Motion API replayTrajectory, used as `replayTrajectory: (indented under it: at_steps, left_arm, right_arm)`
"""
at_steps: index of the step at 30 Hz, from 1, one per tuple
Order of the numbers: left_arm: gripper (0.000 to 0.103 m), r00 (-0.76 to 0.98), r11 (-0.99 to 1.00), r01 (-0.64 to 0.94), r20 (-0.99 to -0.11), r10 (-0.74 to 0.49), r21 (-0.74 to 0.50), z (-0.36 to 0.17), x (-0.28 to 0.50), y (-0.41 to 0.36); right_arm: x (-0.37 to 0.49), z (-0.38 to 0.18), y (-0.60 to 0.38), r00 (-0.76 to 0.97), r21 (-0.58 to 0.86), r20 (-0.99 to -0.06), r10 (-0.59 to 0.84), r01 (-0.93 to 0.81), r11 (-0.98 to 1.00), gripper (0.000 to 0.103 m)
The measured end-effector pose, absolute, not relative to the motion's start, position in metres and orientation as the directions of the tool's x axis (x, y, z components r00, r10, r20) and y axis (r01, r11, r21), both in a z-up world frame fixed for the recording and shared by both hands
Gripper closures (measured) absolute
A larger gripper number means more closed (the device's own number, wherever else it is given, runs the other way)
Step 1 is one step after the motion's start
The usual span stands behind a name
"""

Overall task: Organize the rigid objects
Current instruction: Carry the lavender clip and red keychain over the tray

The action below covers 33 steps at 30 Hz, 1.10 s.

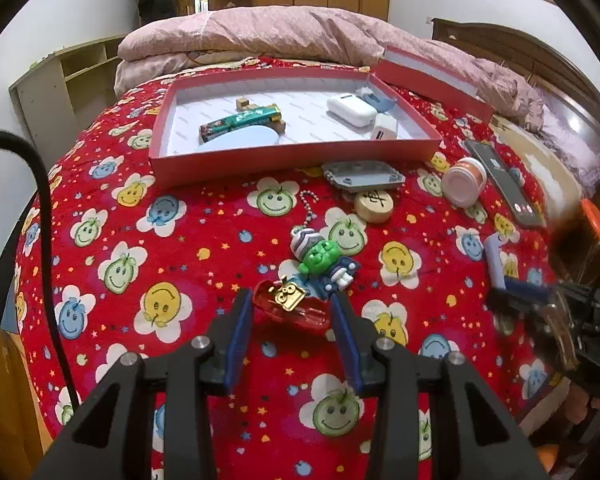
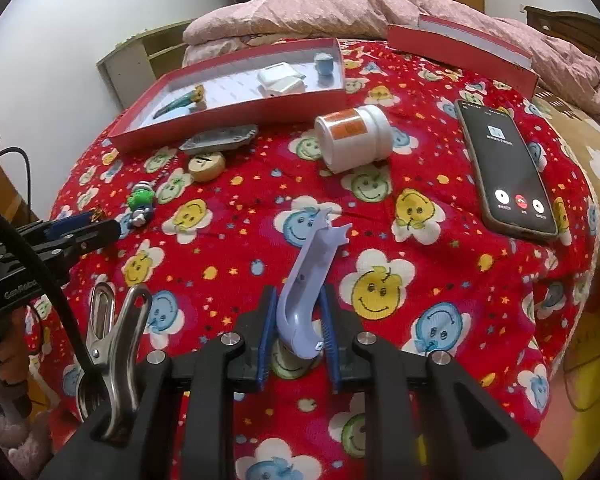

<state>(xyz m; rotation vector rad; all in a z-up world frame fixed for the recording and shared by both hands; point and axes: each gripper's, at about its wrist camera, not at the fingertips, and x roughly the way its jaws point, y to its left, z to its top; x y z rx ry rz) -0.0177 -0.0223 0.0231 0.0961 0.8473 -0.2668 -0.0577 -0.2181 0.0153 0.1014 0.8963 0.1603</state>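
My left gripper (image 1: 291, 309) has its jaws around a clear red item with a gold charm (image 1: 290, 306), low on the bedspread. A green-headed keychain figure (image 1: 324, 258) lies just beyond it. My right gripper (image 2: 296, 322) is shut on a lilac plastic tool (image 2: 308, 280), and shows at the right edge of the left wrist view (image 1: 516, 280). The red tray (image 1: 292, 156) holds a green tube (image 1: 240, 120), white cases (image 1: 352, 110) and a blue oval. A grey plate (image 1: 362, 174), a wooden disc (image 1: 374, 202) and a white jar (image 2: 354, 136) lie loose.
A phone (image 2: 504, 172) with a call screen lies on the right of the red smiley bedspread. The tray's lid (image 2: 460, 52) leans on a pink quilt (image 1: 260, 32) at the back. A metal clip (image 2: 112, 340) sits by my right gripper.
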Motion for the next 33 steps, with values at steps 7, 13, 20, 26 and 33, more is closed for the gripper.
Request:
replayTrajectory:
  at_steps: [7,13,20,26,33]
  left_arm:
    - [0.061,0.638,0.968,0.246,-0.742,-0.205,-0.056,0.032,-0.015,-0.013]
    - [0.061,0.645,0.973,0.215,-0.736,-0.205,-0.082,0.045,-0.004,-0.007]
    - [0.061,0.678,0.981,0.179,-0.714,-0.176,-0.071,0.068,0.027,0.0]
    - [0.061,0.692,0.984,0.169,-0.703,-0.163,-0.062,0.084,0.056,-0.005]
    - [0.061,0.693,0.983,0.176,-0.704,-0.157,-0.047,0.092,0.086,-0.014]
  right_arm:
    - [-0.06,0.029,-0.206,0.631,0.158,-0.745,0.217,-0.15,0.976,0.081]
    - [-0.05,0.038,-0.2,0.615,0.187,-0.742,0.267,-0.193,0.963,0.081]
    - [-0.024,0.054,-0.197,0.614,0.194,-0.731,0.297,-0.231,0.953,0.081]
    - [0.002,0.071,-0.197,0.623,0.208,-0.716,0.316,-0.242,0.948,0.081]
    - [0.03,0.086,-0.196,0.637,0.204,-0.703,0.316,-0.246,0.948,0.081]
